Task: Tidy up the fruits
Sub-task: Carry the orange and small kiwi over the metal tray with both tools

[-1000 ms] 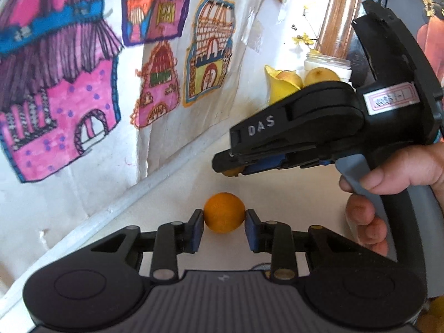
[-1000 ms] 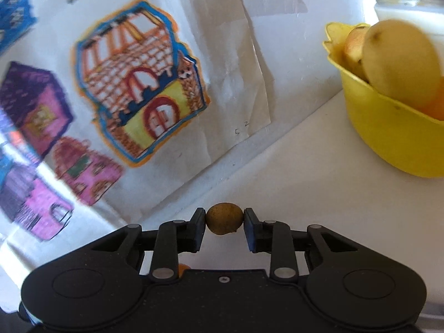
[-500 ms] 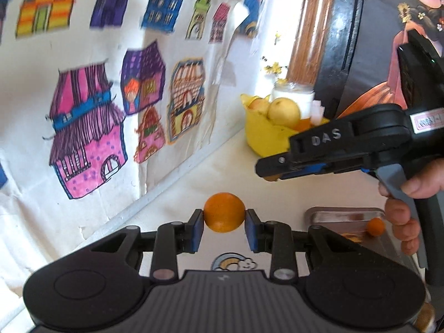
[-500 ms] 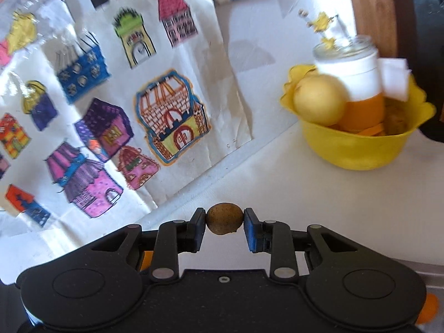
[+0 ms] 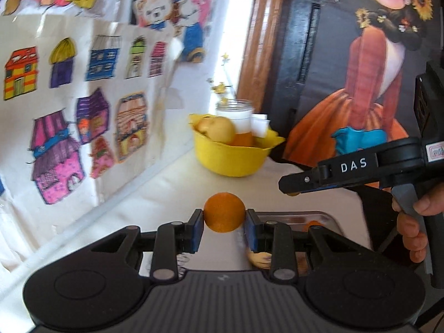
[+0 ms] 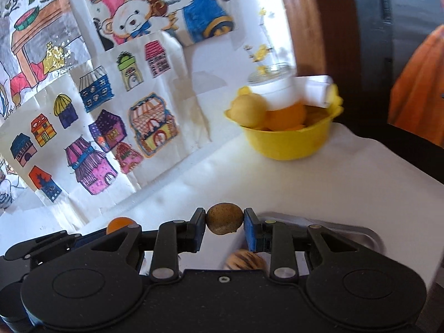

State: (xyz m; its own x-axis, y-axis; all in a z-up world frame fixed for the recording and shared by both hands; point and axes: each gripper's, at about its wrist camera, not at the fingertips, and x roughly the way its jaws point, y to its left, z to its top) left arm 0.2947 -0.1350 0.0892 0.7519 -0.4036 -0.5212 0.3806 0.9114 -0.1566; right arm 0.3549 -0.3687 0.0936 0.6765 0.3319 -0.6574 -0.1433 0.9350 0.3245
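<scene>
Orange fruit is sitting clamped between the left gripper's blue pads, with the yellow bowl at twelve o'clock. Only the left view is showing "DAS" on the right gripper and the hand squeezing it. Only the right view is showing that gripper pinching a brown fruit.

The metal tray at five o'clock lies mostly hidden behind the left gripper, its contents unreadable. In the right wrist view the yellow bowl at one o'clock is motion-blurred; a striped thing below the right gripper is too hidden to name.
</scene>
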